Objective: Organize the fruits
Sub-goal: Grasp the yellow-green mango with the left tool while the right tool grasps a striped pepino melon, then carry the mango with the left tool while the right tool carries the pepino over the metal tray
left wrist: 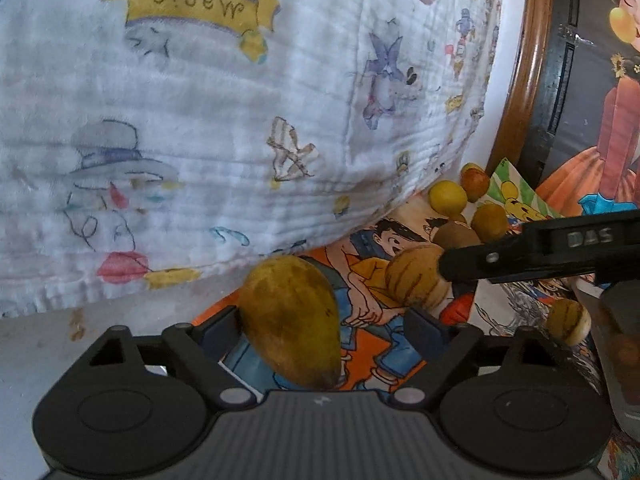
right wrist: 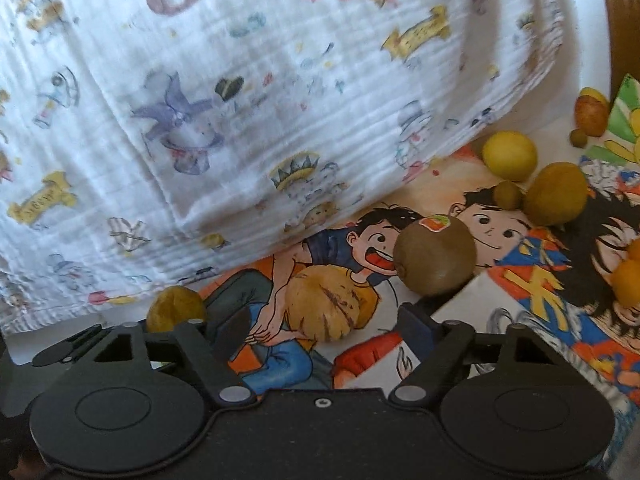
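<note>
Your left gripper (left wrist: 320, 320) stands with its fingers apart around an elongated yellow-brown mango (left wrist: 294, 320). The left finger lies against the fruit's flank; the right finger (left wrist: 424, 320) stands clear of it, so the fruit is framed but not clamped. The mango lies on a cartoon-printed mat (left wrist: 368, 348), just beside the hem of a white printed cloth (left wrist: 200, 120).

Your right gripper (right wrist: 320, 324) is also spread, with a ribbed tan fruit (right wrist: 324, 304) between its fingers and no contact visible. A brown kiwi (right wrist: 436, 256) with a sticker sits just beside the right finger.

Risks from this position:
- If you close the left gripper off-centre, the tapered mango may pivot or squirt out toward the cloth hem.
- In the left wrist view the right gripper's finger crosses close over the ribbed fruit; if both tools close or advance together, they may collide.
- If you close the right gripper wide, it may nudge the kiwi and roll it into the cluster of small round fruits (right wrist: 508, 156) toward the mat's far right corner.

Limits of view: the cloth hides the mat's far left part. Each gripper body covers the near edge. No container or sorting destination is visible.
</note>
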